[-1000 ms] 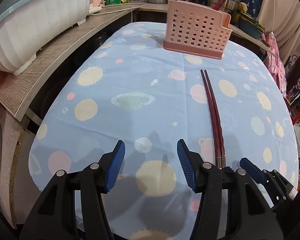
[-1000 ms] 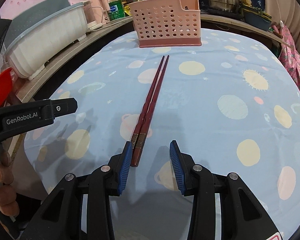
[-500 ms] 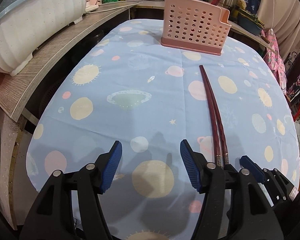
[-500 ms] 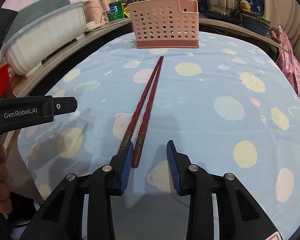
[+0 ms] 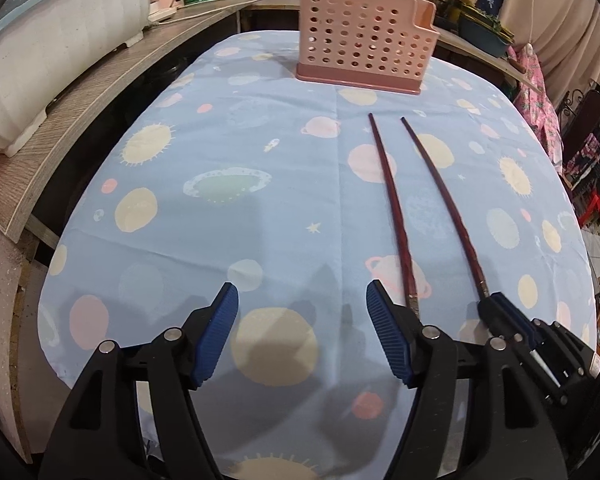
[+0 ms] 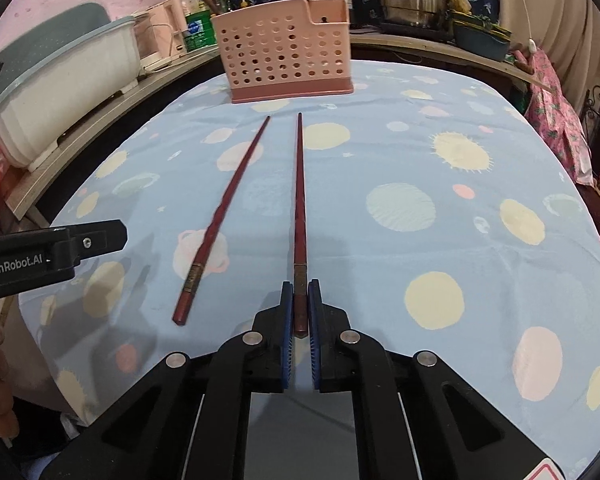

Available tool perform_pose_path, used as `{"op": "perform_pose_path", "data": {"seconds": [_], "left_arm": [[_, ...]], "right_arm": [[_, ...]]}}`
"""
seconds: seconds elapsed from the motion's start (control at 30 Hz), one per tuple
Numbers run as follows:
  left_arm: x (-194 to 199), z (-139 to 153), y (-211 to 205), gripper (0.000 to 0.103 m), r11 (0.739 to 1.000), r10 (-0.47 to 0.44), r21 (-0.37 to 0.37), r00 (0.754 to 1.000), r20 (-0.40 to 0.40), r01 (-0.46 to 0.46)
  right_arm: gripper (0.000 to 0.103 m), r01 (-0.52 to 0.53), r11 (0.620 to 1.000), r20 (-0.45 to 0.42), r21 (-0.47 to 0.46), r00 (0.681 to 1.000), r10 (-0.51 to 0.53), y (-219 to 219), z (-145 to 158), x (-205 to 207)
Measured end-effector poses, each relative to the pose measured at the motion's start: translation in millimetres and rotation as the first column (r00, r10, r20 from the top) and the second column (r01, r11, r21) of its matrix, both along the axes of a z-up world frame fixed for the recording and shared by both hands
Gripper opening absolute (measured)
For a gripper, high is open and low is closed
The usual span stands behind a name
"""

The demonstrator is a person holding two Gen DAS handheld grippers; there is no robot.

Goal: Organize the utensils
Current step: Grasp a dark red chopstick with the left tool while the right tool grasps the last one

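We saw the right gripper (image 6: 300, 304) clenched on the butt of one dark red wooden chopstick (image 6: 299, 200), having just closed; its twin chopstick (image 6: 220, 220) lay left of those jaws; the left gripper (image 5: 302, 340) gaped, still widening, nothing between; the pink perforated plastic utensil holder (image 6: 284, 64) stood beyond.

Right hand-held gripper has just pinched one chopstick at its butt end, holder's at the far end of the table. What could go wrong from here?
1. The right hand-held gripper, whose jaws have just closed, holds the gripped chopstick only at its very end, so the long shaft may pivot or slip when lifted.
2. The loose chopstick lies close beside it and may get knocked.
3. The pink utensil holder stands unsteadied; the left hand-held gripper is open, holding nothing.
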State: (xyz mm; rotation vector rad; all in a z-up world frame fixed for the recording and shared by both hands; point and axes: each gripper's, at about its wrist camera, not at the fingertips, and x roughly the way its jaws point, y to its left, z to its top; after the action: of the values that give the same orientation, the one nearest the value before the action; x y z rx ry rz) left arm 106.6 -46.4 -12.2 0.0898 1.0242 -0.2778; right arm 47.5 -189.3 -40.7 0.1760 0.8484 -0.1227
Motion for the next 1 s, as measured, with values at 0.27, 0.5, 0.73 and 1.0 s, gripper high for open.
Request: {"op": "perform_pose_path", "data": {"seconds": [0.27, 0.5, 0.73, 1.0], "left_arm": [[-15.7, -11.7, -30.1, 0.068, 0.995, -0.094, -0.038, 0.994, -0.048, 0.092], [-13.1, -26.5, -42.1, 0.067, 0.995, -0.095, -0.022, 0.993, -0.073, 0.093], [-13.0, -26.6, -43.4, 0.046, 0.996, -0.089, 0.019, 0.995, -0.043, 0.089], [-11.5, -25.1, -38.8, 0.007, 0.995, -0.102, 0.010, 0.994, -0.047, 0.102]], "right_arm": [[0.007, 0.073, 0.997, -0.004, 0.031, 0.997, -0.073, -26.8, 0.3, -21.3], [0.007, 0.076, 0.996, -0.003, 0.044, 0.997, -0.076, -29.7, -0.6, -24.4], [0.007, 0.076, 0.996, 0.000, 0.047, 0.997, -0.076, -30.2, -1.0, -25.0], [0.007, 0.074, 0.996, -0.002, 0.051, 0.997, -0.075, -30.4, -1.0, -24.5]]}}
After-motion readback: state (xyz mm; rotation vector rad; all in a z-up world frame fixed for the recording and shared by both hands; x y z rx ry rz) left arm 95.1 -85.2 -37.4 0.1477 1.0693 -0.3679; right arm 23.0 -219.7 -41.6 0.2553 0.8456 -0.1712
